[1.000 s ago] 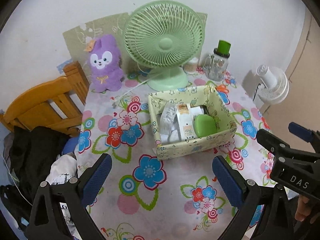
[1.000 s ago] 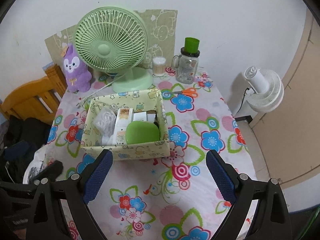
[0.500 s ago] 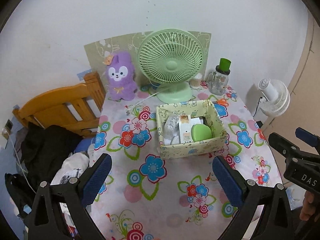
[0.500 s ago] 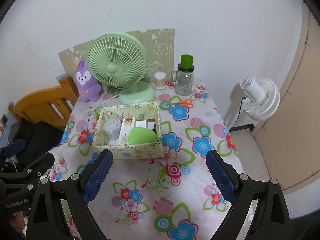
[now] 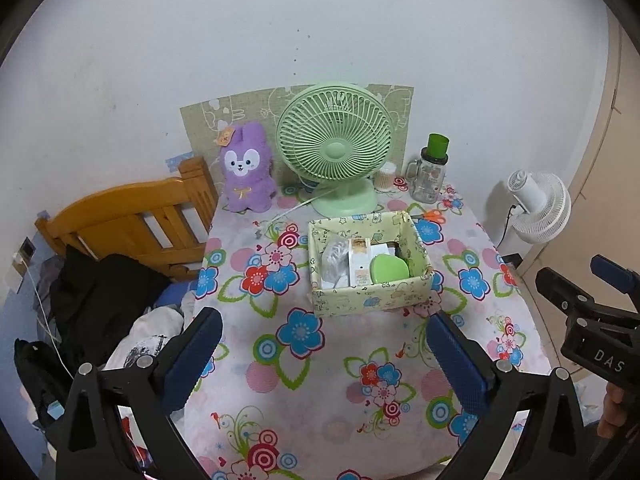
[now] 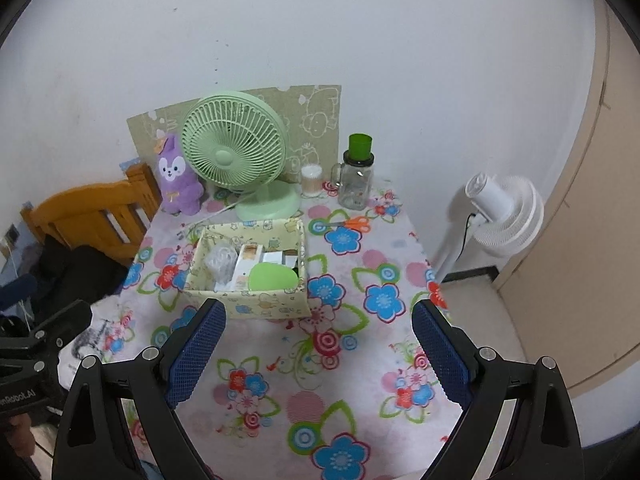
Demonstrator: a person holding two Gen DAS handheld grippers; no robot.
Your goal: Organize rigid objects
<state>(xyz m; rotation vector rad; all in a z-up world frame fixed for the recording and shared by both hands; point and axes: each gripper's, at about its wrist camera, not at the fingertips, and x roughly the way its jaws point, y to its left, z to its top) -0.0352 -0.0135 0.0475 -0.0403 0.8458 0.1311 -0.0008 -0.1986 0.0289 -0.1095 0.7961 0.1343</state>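
Nearest to the cameras, the left gripper (image 5: pixel 324 354) and the right gripper (image 6: pixel 318 344) are held above the near part of the table. The blue padded fingers (image 5: pixel 196 346) of the left gripper are spread wide apart, and nothing is held between them. The blue fingers (image 6: pixel 438 354) of the right gripper are spread equally wide and are also empty. In the left wrist view, the black body of the right gripper (image 5: pixel 592 320) is seen at the right edge.

The table is covered by a white cloth printed with coloured flowers (image 5: pixel 352 384). Near its middle, a pale yellow patterned fabric box (image 6: pixel 264 304) is placed, open at the top. Inside it, a rounded light green case (image 5: pixel 389 269), a tall white carton with small print (image 5: pixel 359 261), a crumpled clear plastic bag (image 5: pixel 335 256) and further small boxes are packed side by side.

Behind the box, a mint green desk fan (image 5: pixel 334 148) stands on a round base. To its left, a purple plush rabbit (image 5: pixel 245 168) is seated upright. To its right, a small clear tub of cotton swabs (image 6: pixel 311 180) and a glass jar with handle and green lid (image 6: pixel 357 176) are set. Orange-handled scissors (image 6: pixel 352 223) lie flat near the jar.

Beyond the table, a wooden headboard (image 5: pixel 132 216) is seen on the left and a white floor fan (image 6: pixel 504 216) on the right, before a white wall (image 5: pixel 320 32).
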